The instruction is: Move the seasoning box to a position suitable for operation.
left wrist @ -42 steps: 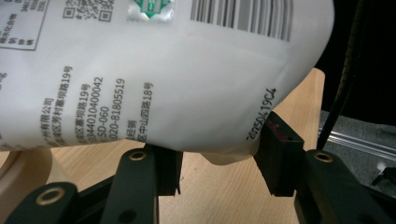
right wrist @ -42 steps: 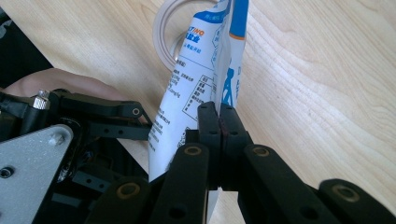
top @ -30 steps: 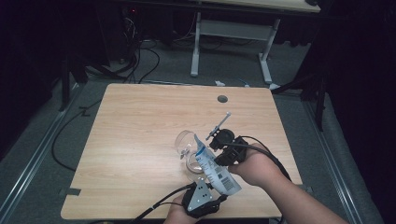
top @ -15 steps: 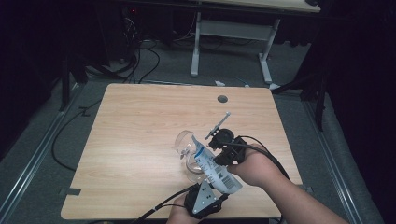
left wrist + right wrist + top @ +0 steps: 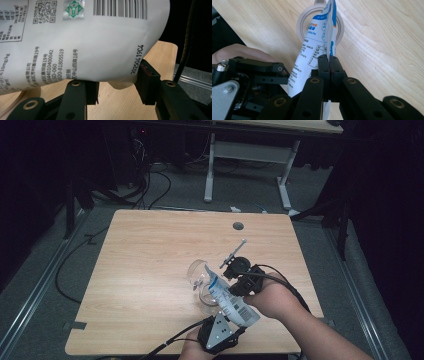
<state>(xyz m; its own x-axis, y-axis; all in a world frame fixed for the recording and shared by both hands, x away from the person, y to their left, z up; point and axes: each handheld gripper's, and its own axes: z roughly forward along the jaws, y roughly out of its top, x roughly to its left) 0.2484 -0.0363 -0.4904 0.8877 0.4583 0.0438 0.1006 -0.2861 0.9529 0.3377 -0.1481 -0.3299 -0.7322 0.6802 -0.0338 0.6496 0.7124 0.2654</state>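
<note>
A white pouch (image 5: 229,301) with blue print and a barcode hangs tilted over a clear round glass container (image 5: 196,272) on the wooden table (image 5: 150,245). My right gripper (image 5: 226,286) is shut on the pouch's thin side seam (image 5: 327,50), jaws pressed together. In the right gripper view the pouch's top end points at the container's round rim (image 5: 300,25). My left gripper (image 5: 226,319) holds the pouch's bulging bottom (image 5: 100,50) from below, and both pads (image 5: 147,82) touch it. In the left gripper view my left gripper (image 5: 117,87) has the pouch's lower fold between its jaws.
The person's hands come in at the table's front edge. Cables trail from both grippers over that edge. A round cable hole (image 5: 238,226) sits near the table's far edge. Another desk's legs (image 5: 210,165) and floor cables lie beyond.
</note>
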